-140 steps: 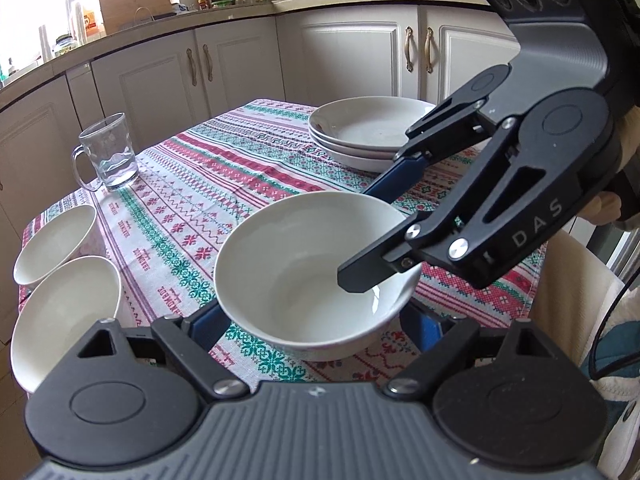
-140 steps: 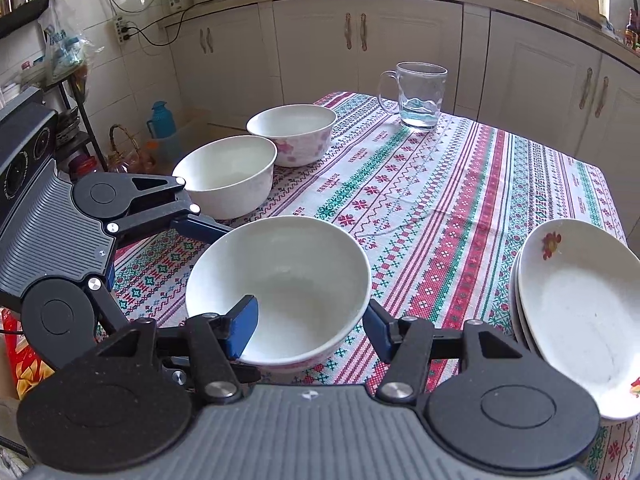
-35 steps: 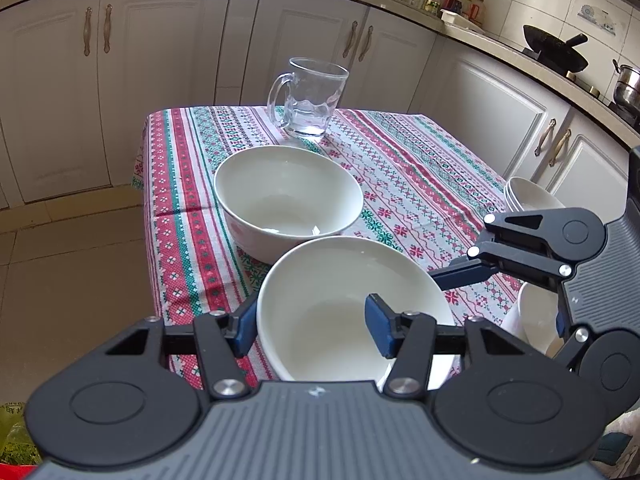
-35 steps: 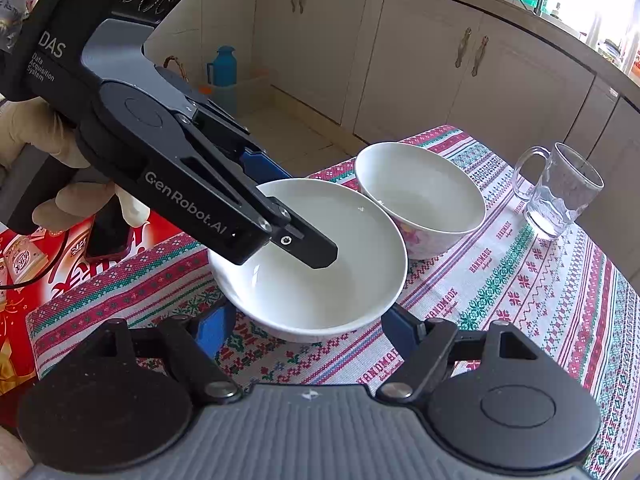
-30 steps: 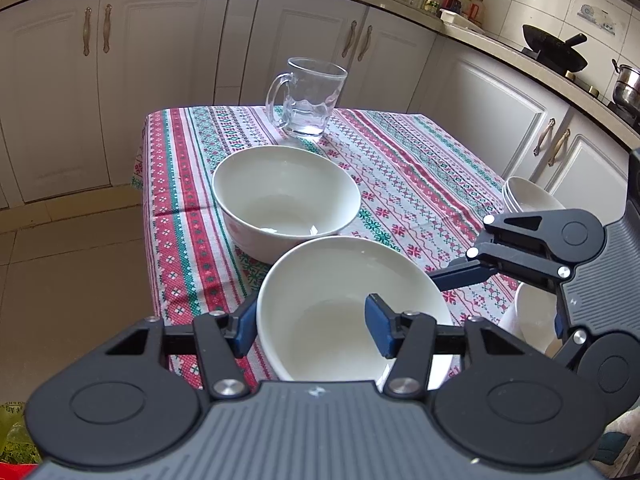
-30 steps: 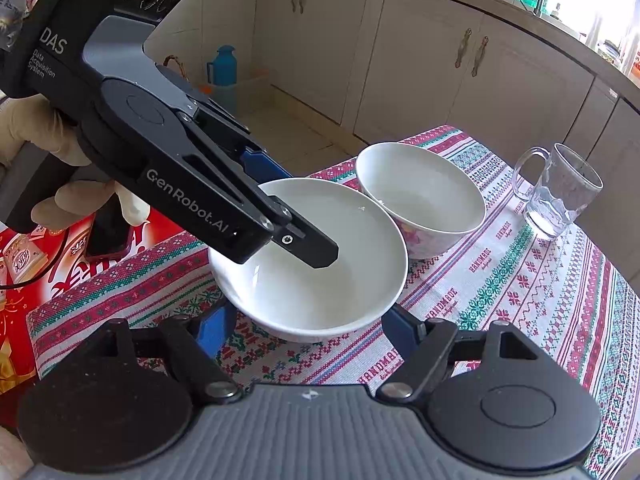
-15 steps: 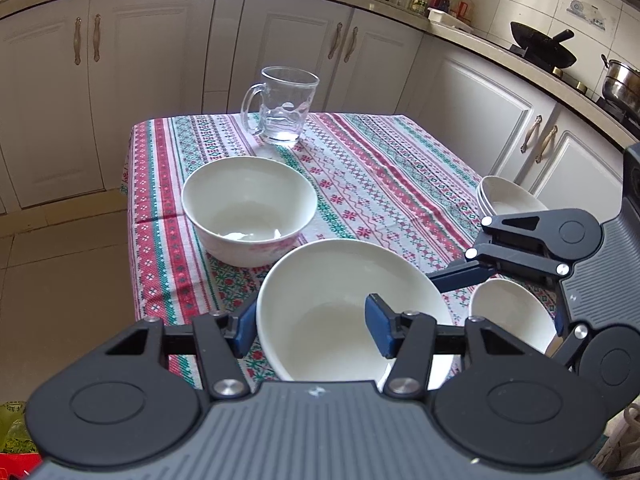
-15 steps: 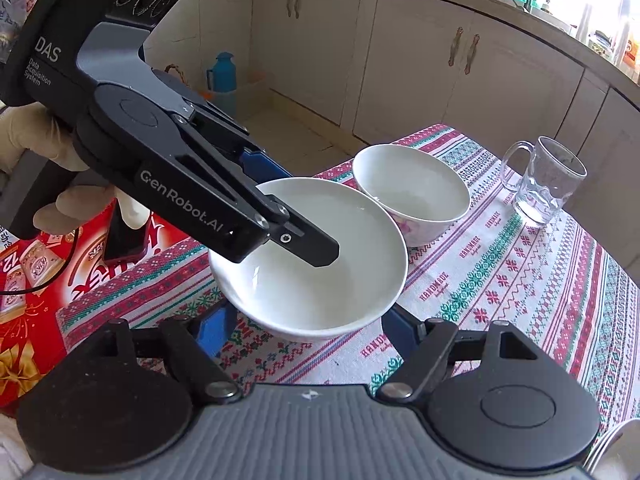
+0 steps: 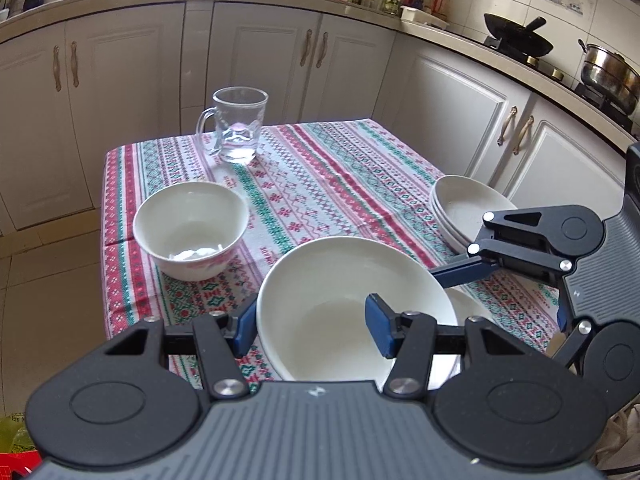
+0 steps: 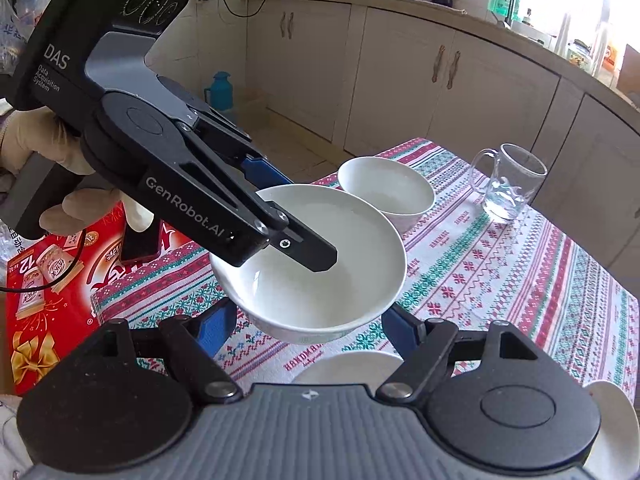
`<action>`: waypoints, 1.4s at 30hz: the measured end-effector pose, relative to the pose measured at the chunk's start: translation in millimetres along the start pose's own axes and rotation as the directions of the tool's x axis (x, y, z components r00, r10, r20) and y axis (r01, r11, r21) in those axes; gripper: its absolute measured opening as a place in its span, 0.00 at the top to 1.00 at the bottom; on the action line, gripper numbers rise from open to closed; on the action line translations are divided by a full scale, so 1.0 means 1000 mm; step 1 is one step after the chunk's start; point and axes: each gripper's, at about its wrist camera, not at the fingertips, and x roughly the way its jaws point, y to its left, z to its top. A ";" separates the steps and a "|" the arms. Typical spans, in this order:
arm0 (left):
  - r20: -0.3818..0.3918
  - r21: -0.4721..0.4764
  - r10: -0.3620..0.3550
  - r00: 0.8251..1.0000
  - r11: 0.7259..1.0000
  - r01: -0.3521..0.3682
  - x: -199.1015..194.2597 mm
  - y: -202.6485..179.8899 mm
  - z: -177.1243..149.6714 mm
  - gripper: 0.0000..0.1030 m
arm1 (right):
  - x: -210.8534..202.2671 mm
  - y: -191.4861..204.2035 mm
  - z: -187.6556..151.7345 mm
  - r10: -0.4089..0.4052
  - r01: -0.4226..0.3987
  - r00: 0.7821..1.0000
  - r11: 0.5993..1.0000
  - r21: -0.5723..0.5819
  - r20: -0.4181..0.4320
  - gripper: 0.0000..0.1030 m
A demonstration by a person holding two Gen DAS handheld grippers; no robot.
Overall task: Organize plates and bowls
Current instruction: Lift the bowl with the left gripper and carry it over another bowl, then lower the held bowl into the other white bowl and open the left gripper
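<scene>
1. Bowl [image 9: 352, 312] is held clear of the tablecloth [image 9: 320, 184], gripped on opposite sides of its rim by both tools.
2. Left gripper [image 9: 312, 324] is clamped on the near rim, one pad inside, one outside; this pinch is best kept firm.
3. Right gripper [image 10: 308, 322] is closed across the bowl's body; both hands are best moved together so the bowl is kept level.
4. Second bowl [image 9: 190, 230], standing near the glass mug [image 9: 236, 126], is judged the likely nesting target; centring above it before lowering is advised.
5. Stacked plates [image 9: 468, 212] lie well apart and are best avoided.
</scene>
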 end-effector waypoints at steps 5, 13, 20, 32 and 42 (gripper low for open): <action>0.007 0.030 -0.018 1.000 0.999 0.018 0.001 -0.019 0.005 0.47 | -0.020 -0.002 -0.009 -0.028 0.028 0.999 1.000 0.011 0.016 0.19; -0.008 0.060 -0.058 0.998 0.996 0.059 0.017 -0.046 0.008 0.47 | -0.042 -0.010 -0.030 -0.076 0.075 0.997 0.996 0.046 0.019 0.19; -0.033 0.075 -0.085 0.996 0.993 0.087 0.031 -0.061 0.007 0.47 | -0.052 -0.020 -0.049 -0.092 0.092 0.996 0.993 0.076 -0.001 0.19; -0.085 0.088 -0.081 0.993 0.992 0.089 0.047 -0.071 -0.001 0.47 | -0.043 -0.027 -0.068 -0.072 0.075 0.997 0.992 0.106 -0.034 0.19; -0.100 0.103 -0.072 0.992 0.991 0.082 0.053 -0.074 -0.003 0.46 | -0.041 -0.030 -0.073 -0.058 0.063 0.997 0.990 0.124 -0.043 0.19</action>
